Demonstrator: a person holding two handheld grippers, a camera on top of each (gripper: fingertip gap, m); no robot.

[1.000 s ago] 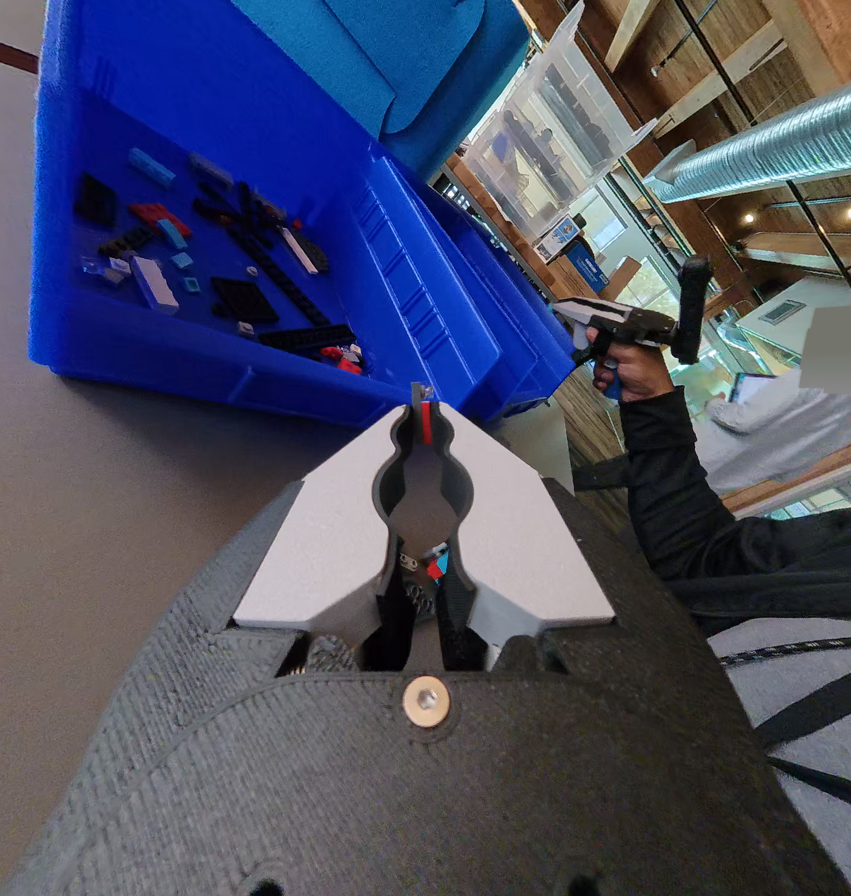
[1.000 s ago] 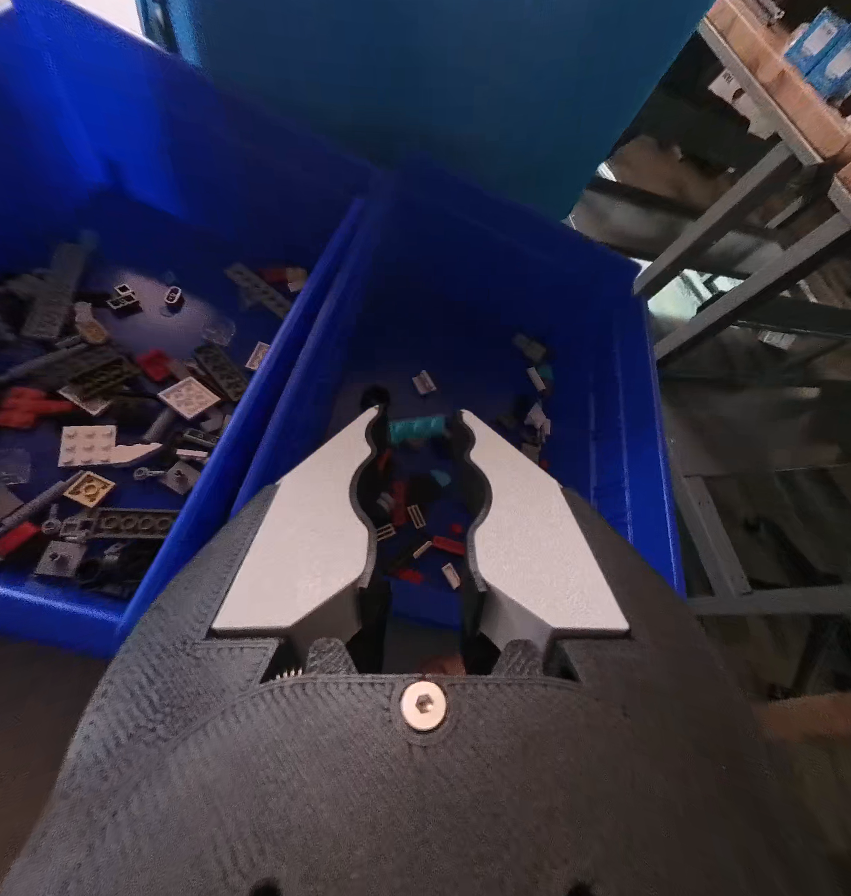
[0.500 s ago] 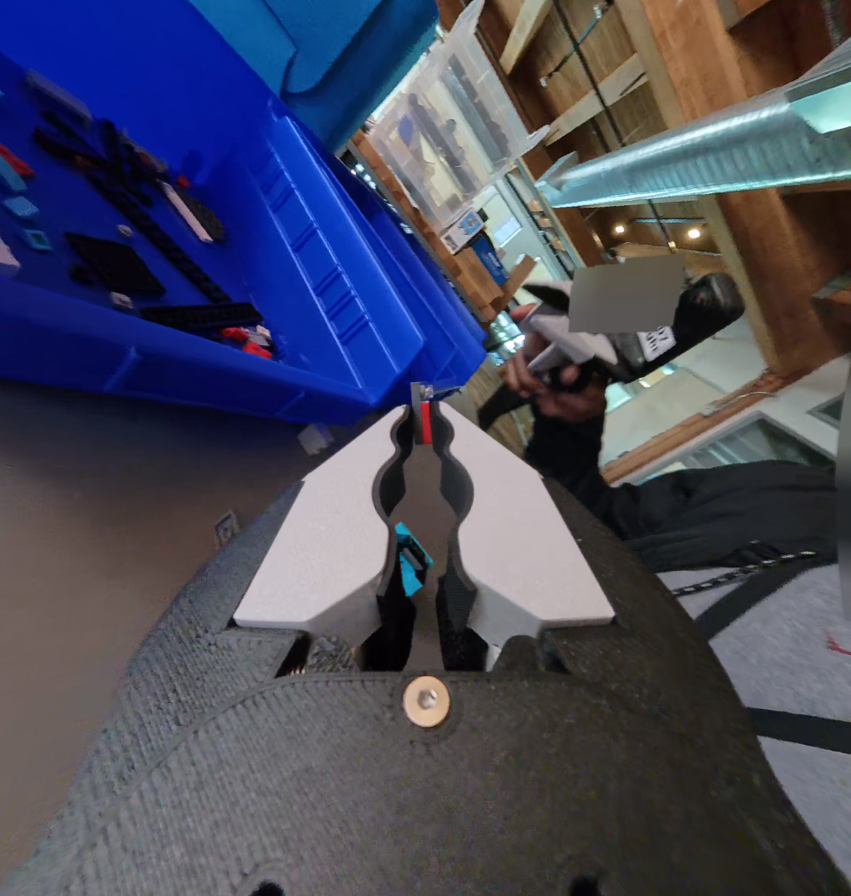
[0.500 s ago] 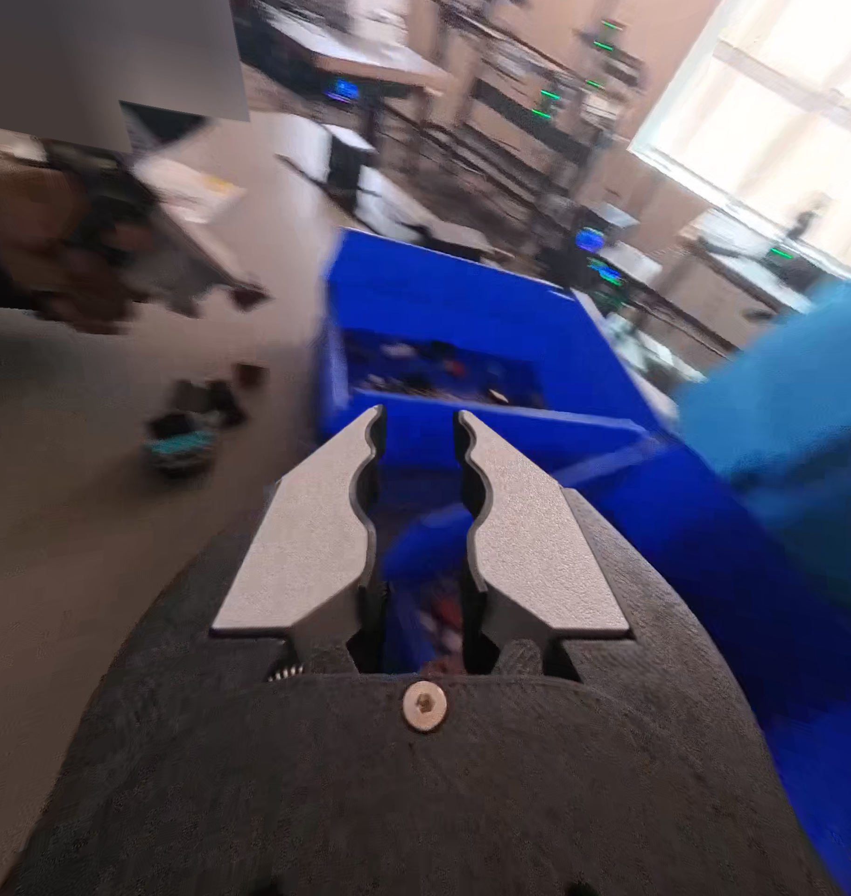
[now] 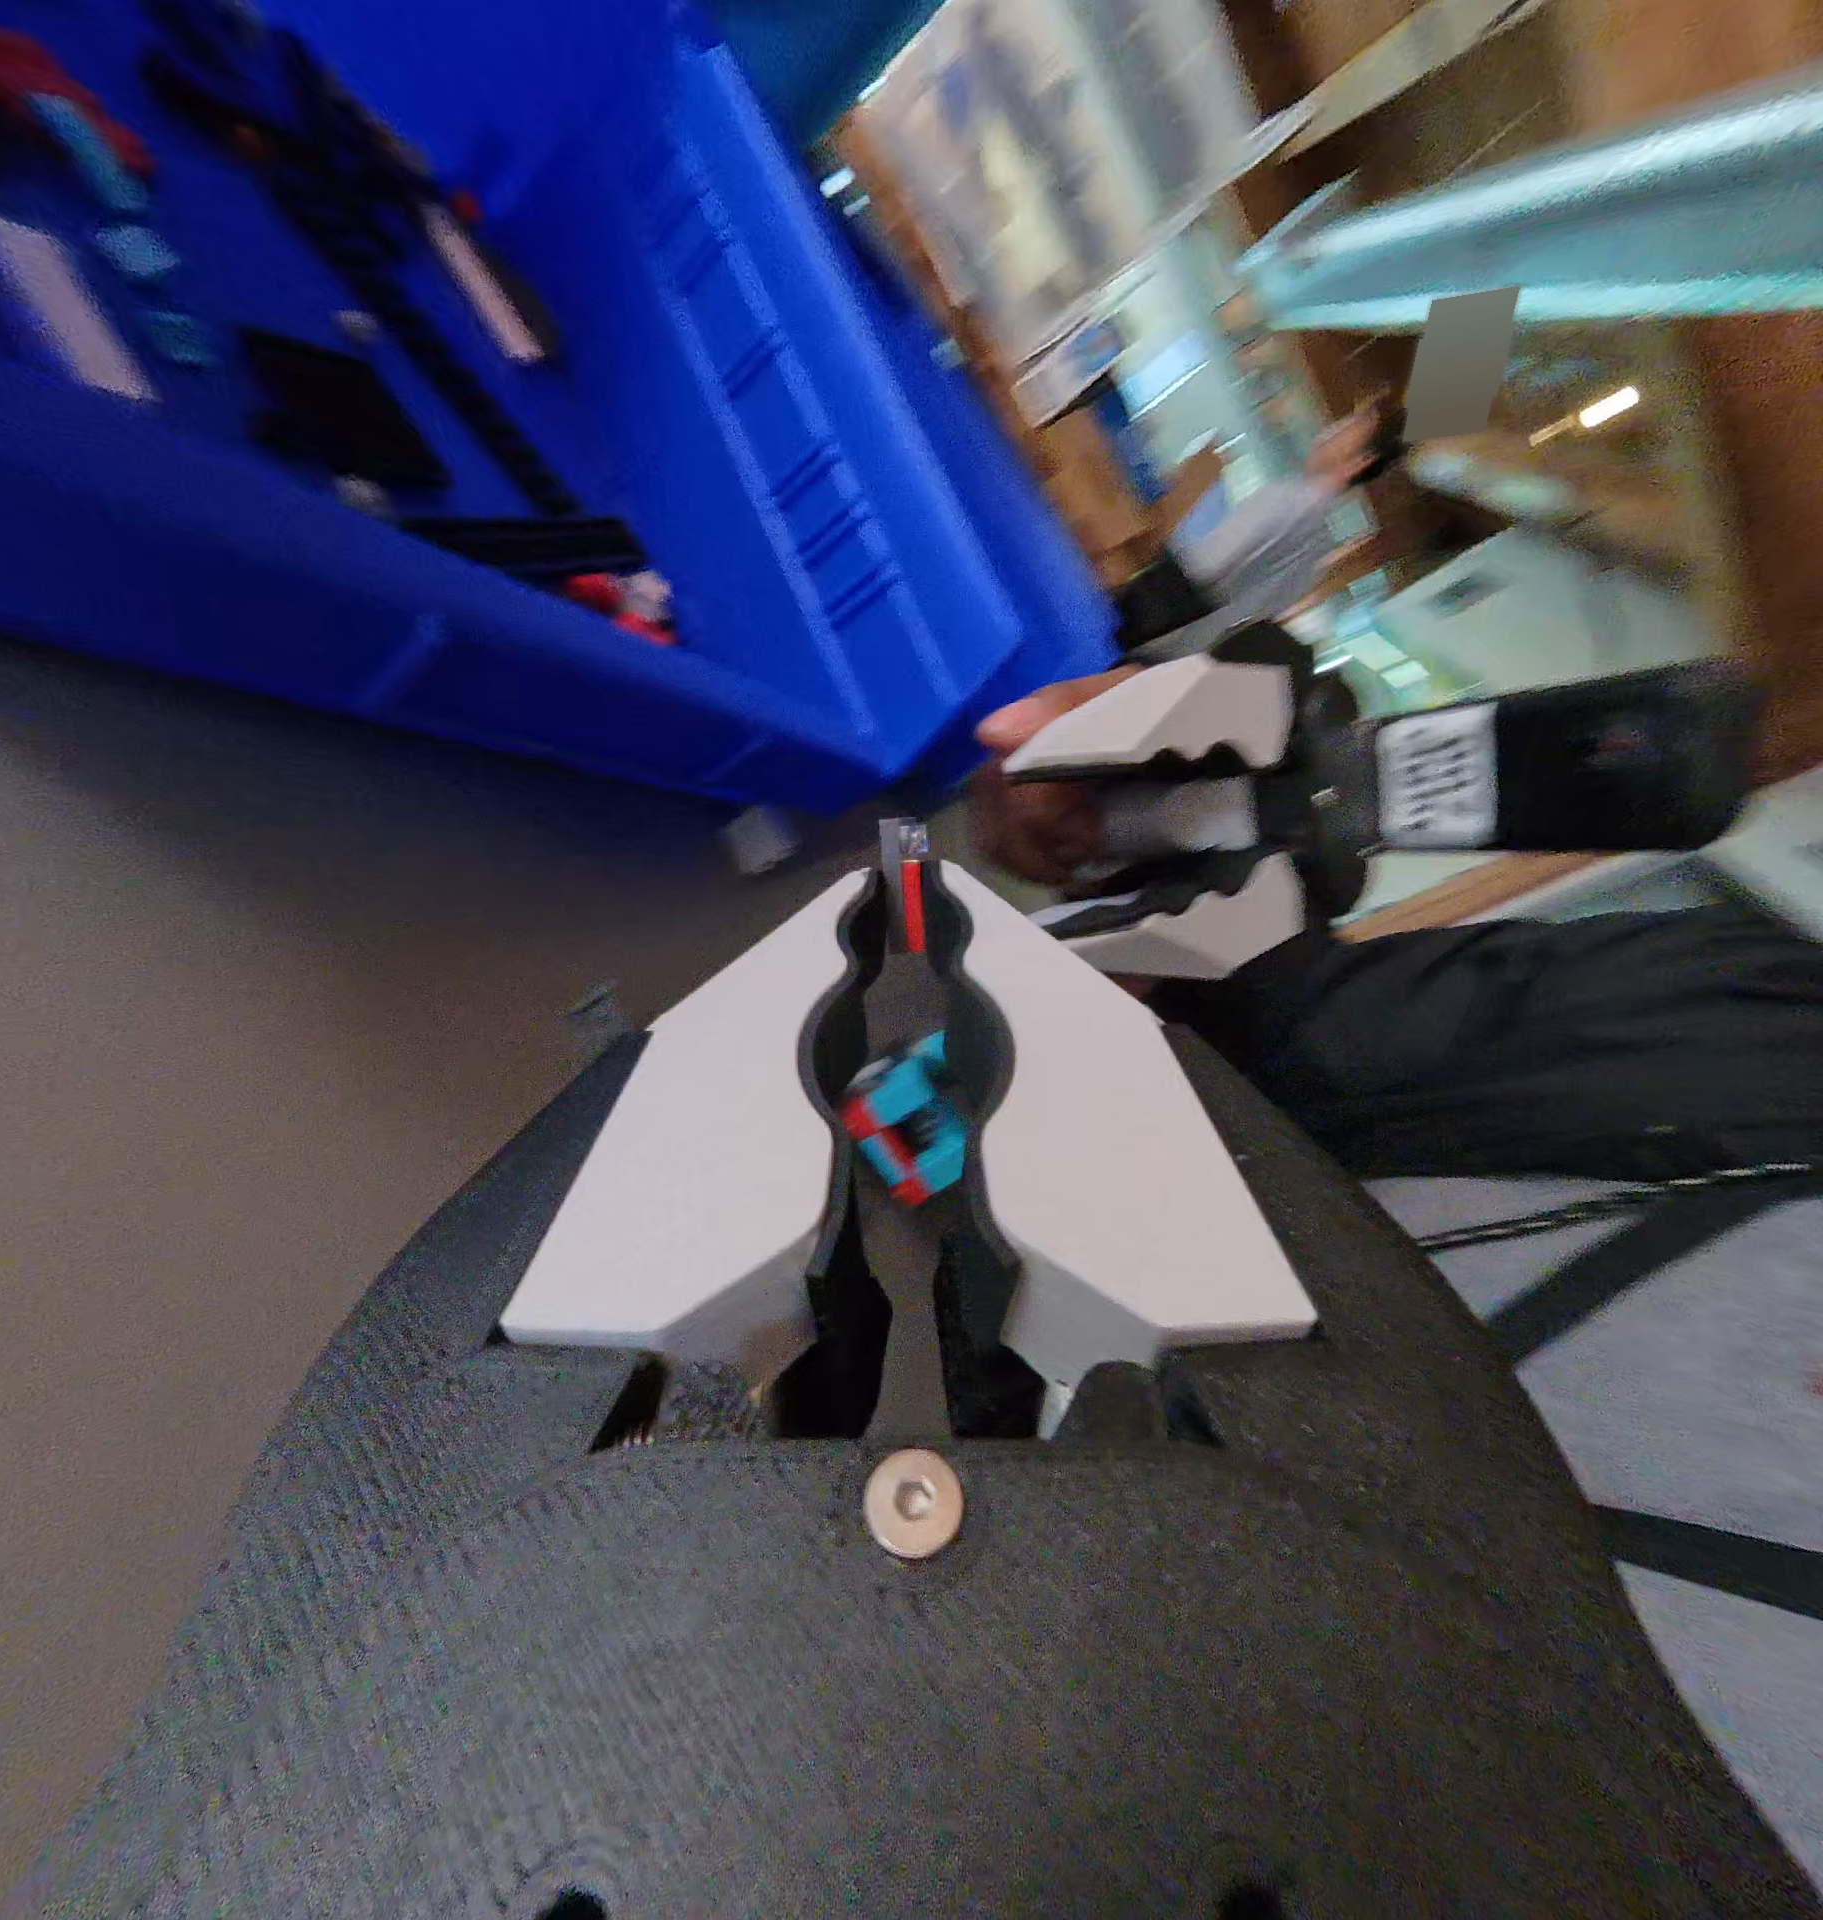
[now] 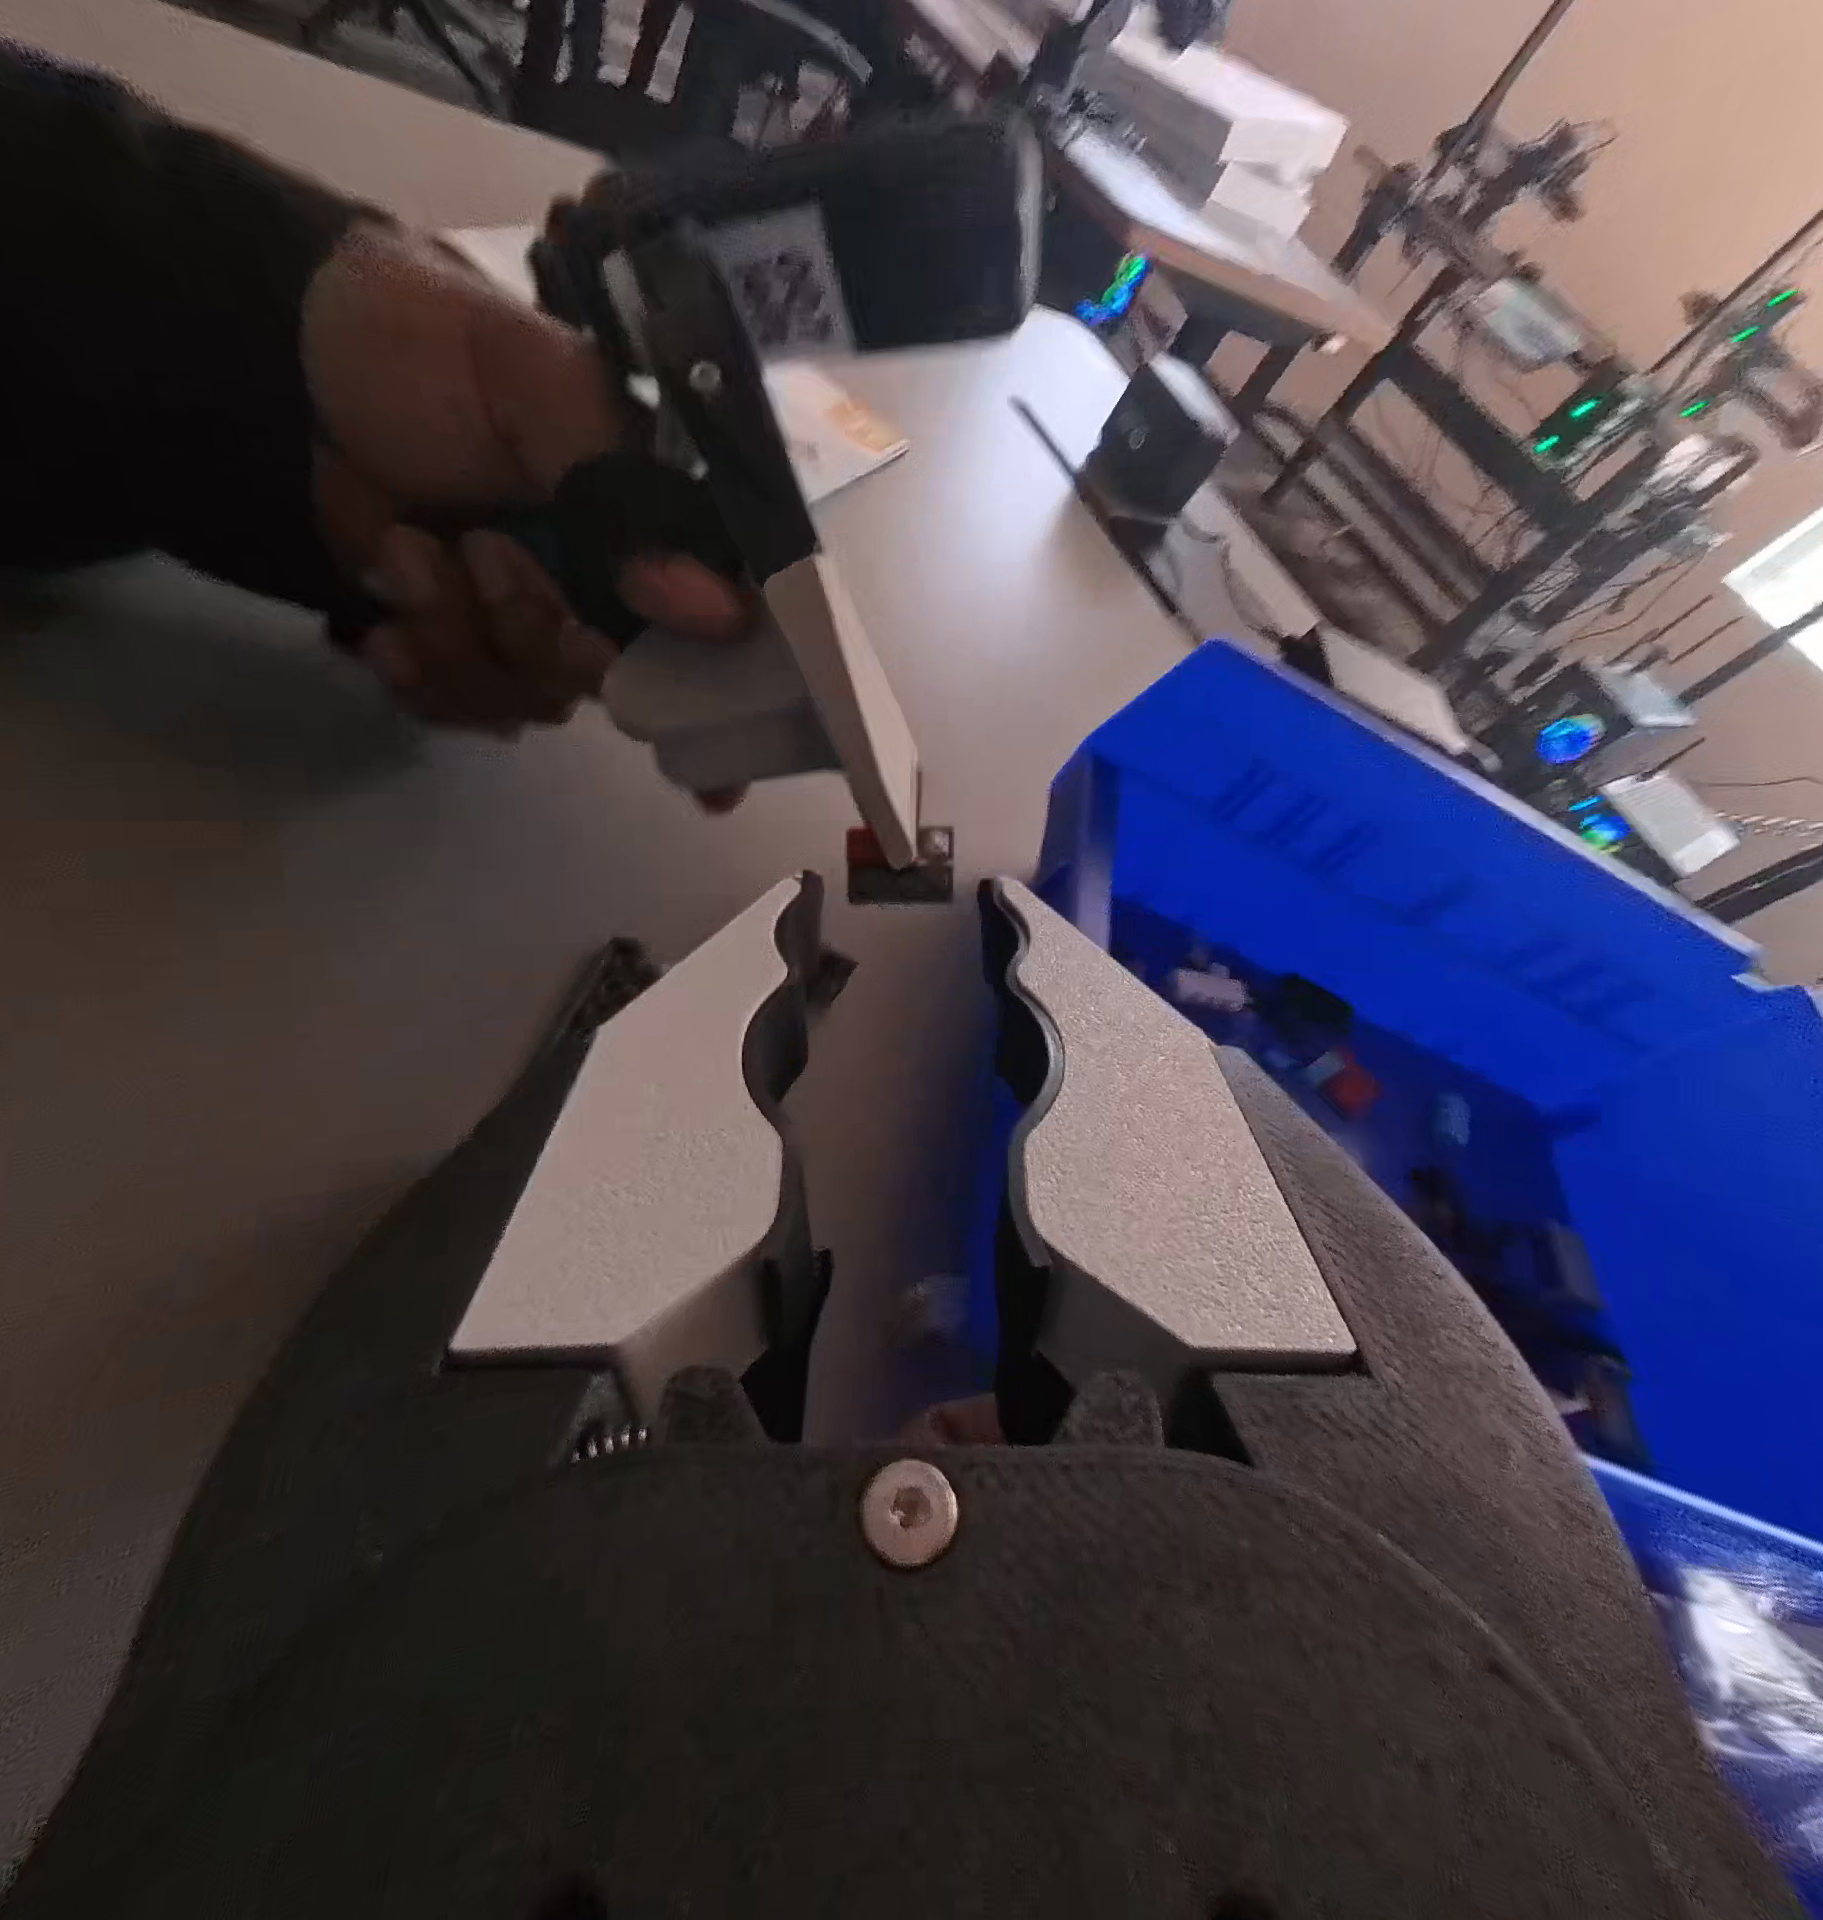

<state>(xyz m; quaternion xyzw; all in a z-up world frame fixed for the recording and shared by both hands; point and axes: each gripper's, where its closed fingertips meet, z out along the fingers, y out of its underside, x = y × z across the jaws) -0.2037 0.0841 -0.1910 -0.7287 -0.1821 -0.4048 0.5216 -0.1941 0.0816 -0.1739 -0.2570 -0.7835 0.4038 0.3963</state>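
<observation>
Pinched tight, the left gripper (image 5: 909, 883) is clamping a thin red-and-grey plastic brick piece (image 5: 912, 906) beside the big blue plastic bin (image 5: 824, 540). Spread jaws of the right gripper (image 6: 891, 902) are hovering near that piece. Small black, red and pale bricks (image 5: 387, 416) are lying inside the bin.

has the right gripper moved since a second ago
Yes. A second ago the right gripper hung open over the blue bins; now it is off them above the table, open, facing the small brick piece in the left gripper.
</observation>
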